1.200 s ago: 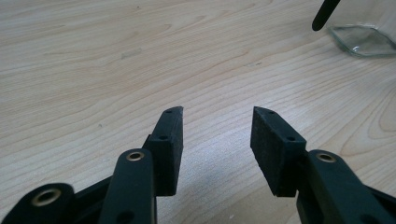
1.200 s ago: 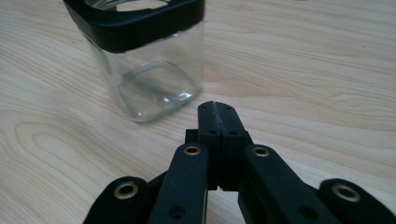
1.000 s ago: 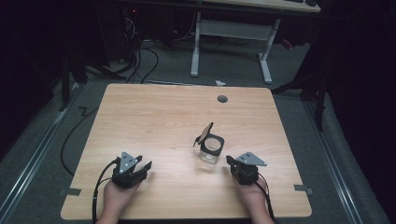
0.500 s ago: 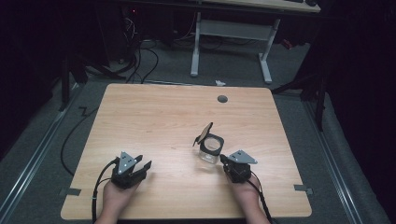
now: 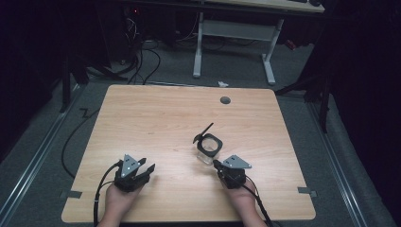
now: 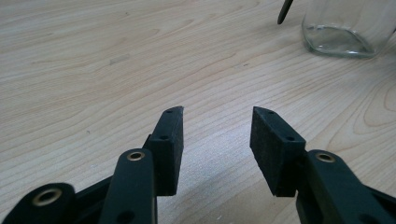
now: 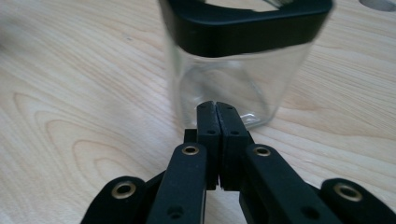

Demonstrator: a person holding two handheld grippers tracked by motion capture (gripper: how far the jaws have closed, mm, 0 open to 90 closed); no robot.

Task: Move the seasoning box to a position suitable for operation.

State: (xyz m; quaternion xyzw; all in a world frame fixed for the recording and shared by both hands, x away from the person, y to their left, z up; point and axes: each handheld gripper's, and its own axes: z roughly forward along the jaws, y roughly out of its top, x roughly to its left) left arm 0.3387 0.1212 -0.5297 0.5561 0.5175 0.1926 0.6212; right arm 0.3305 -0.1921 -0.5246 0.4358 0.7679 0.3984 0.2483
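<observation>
Pale wood table (image 5: 156,118) carries our work. Nearest us, our left gripper (image 6: 215,135) rests with jaws apart and nothing between them. Our right gripper (image 7: 217,112) has jaws pressed together, tips just before the glass jar (image 7: 233,70). Its black lid (image 5: 203,132) stands flipped up beyond.

jar (image 5: 208,148) on table (image 5: 156,118) | right gripper (image 5: 218,164) just before it | left gripper (image 5: 150,168) far left
</observation>
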